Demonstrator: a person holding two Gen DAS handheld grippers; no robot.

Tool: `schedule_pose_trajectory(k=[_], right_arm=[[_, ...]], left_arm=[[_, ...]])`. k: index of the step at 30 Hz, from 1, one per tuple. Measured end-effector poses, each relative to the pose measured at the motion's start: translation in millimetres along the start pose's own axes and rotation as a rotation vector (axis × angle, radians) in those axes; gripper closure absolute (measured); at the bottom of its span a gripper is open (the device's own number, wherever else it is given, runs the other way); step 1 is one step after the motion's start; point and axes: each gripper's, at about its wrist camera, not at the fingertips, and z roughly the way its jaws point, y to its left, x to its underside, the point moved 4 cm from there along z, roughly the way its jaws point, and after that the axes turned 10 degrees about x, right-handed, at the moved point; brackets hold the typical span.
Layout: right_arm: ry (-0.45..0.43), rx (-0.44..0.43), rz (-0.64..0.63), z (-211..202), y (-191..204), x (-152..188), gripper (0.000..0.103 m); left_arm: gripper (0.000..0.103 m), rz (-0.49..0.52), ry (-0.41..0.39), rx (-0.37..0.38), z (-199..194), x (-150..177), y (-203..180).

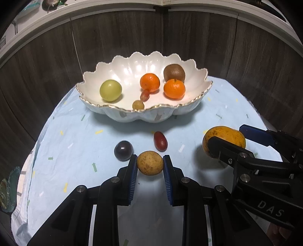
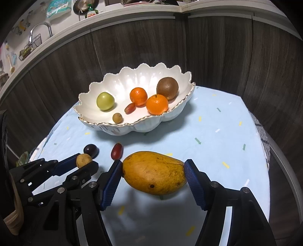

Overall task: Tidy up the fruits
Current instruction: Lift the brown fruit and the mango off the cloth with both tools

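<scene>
On the near side of the cloth-covered bench (image 1: 79, 132), left gripper (image 1: 150, 163) clamped on a small speckled tan fruit (image 1: 150, 162), right gripper (image 2: 153, 172) pinching a yellow mango (image 2: 154, 173) end to end, white scalloped bowl (image 2: 132, 125) of fruit beyond.

The letters "DAS" are seen in white on the black body of the right gripper (image 1: 225, 141); other labels are too blurred to be read.

A home kitchen: sink faucet (image 2: 40, 28), dish soap (image 2: 91, 13), dark cabinets (image 2: 132, 47).
</scene>
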Motion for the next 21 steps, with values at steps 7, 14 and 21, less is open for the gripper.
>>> schedule_pose_trajectory(k=[7,14,21], right_arm=[[0.024,0.010,-0.052,9,8,11,0.047],[0.033,0.018,-0.056,11,7,14,0.040],[0.066,0.025,-0.009,22,0,23,0.018]], left_arm=[[0.076,-0.011,0.001,-0.005,2,1,6],[0.076,-0.023,0.012,-0.002,4,2,10],[0.076,-0.025,0.020,-0.004,6,2,13]])
